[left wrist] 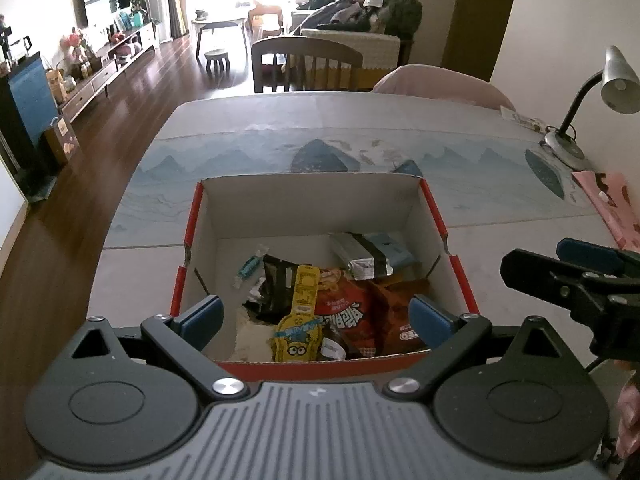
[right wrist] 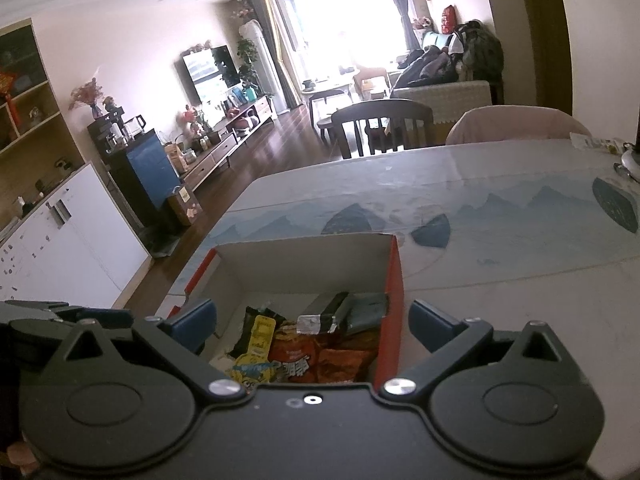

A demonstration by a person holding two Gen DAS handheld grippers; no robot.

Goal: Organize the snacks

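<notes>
Both grippers stand with jaws wide apart and hold nothing. The left gripper (left wrist: 316, 320) hangs over the near edge of the red cardboard box (left wrist: 432, 204), where the snack packets (left wrist: 348, 312) already lie. One pink packet (left wrist: 612, 204) remains on the tabletop (left wrist: 280, 128), far to the right of the box. It is near the right gripper (right wrist: 312, 326), so I think that hand should take it.
</notes>
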